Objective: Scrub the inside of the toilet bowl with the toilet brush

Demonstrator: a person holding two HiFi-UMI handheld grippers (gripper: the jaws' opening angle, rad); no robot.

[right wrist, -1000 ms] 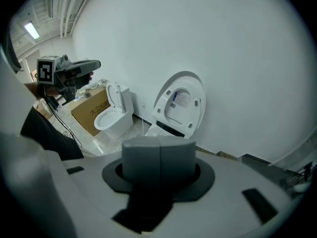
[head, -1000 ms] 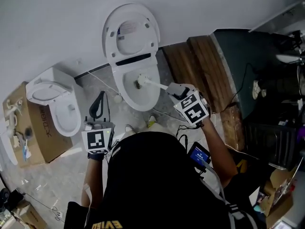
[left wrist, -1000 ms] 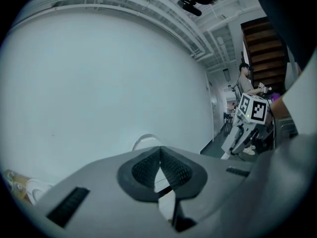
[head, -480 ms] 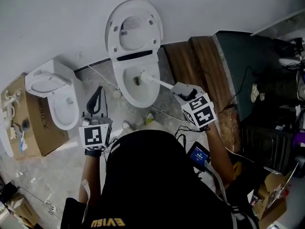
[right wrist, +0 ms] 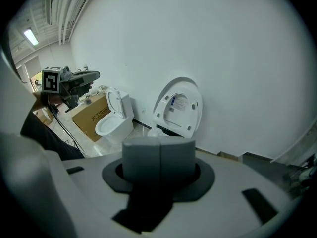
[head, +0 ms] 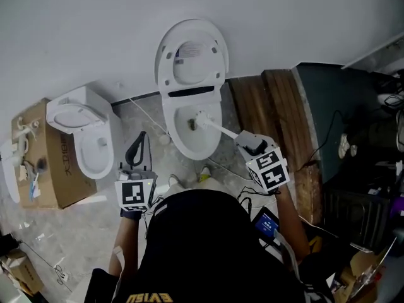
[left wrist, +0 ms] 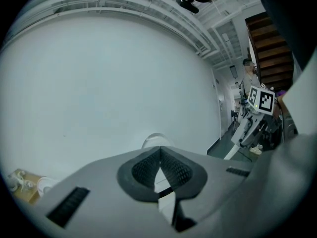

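At the far left stands a brown cardboard box (head: 49, 183). It has dark Chinese characters printed on its side, which I cannot read with certainty. Against it is a small white toilet (head: 81, 145) of glossy ceramic, with its oval lid raised.

The left gripper (head: 141, 136) is held low in front of the person and points toward the wall. Its cube shows a black and white square marker. In the left gripper view its dark ribbed pads (left wrist: 143, 168) touch at the tips, and nothing is between them.

In the middle is the larger white toilet bowl (head: 182, 145). Its rounded lid (head: 191, 81) stands up against the plain white wall and has a small sticker (head: 184, 53) with print too small to read. The toilet brush (head: 221, 129) has a thin straight white handle, and its head lies inside the bowl.

The right gripper (head: 243, 137) reaches forward and to the left, just beside the bowl's rim. Its smooth grey jaws are closed on the end of the brush handle.

To the right, dark brown wooden planks (head: 252, 96) lie on the floor.
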